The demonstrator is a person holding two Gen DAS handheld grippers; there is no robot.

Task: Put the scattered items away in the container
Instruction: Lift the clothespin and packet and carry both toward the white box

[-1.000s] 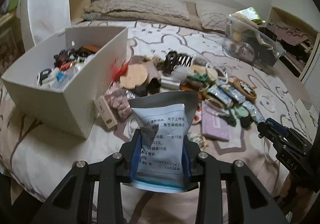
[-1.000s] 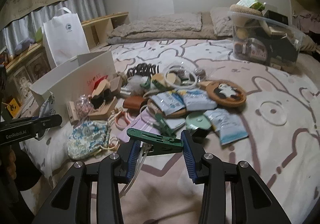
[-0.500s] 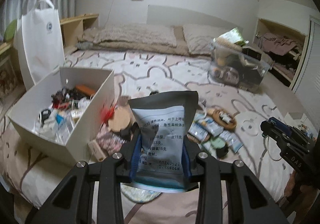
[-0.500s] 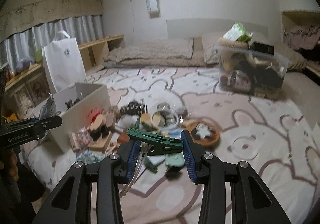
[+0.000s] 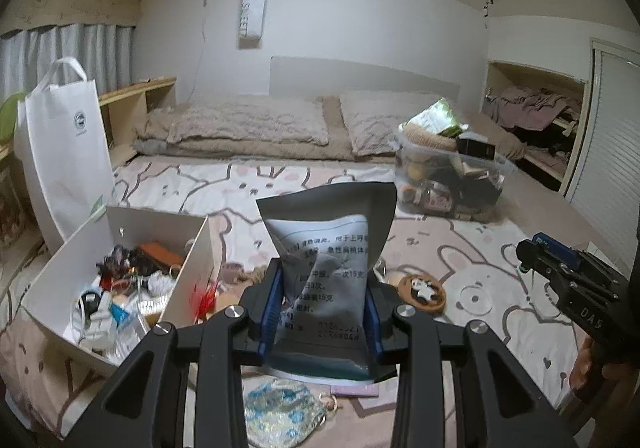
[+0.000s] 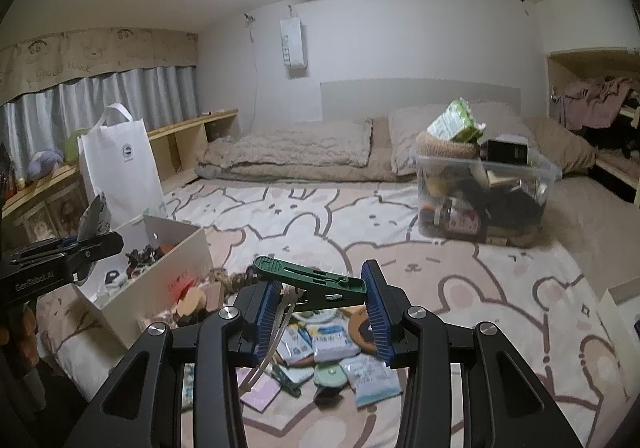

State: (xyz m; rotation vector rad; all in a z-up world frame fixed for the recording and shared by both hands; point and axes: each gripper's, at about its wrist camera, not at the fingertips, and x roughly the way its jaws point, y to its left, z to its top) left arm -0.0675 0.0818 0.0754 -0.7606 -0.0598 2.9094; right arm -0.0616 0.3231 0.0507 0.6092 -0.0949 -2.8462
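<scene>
Now my left tongs [image 5: 320,304] pinch a grey sachet [image 5: 328,256] upright, above the bed [image 5: 460,248]. My right tongs [image 6: 320,304] grip a green clip [image 6: 308,280] crosswise. Left of both, the white box [image 5: 192,264] sits open on the bed, partly filled. More packets [image 6: 336,344] lie scattered below the clip.

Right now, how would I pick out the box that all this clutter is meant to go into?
Start at the tall white tote bag beside the bed. In front of it, on the bunny-print bedspread, sits the open white rectangular box, already holding odds and ends. Unlike the clear plastic tub near the pillows, it is opaque.
</scene>
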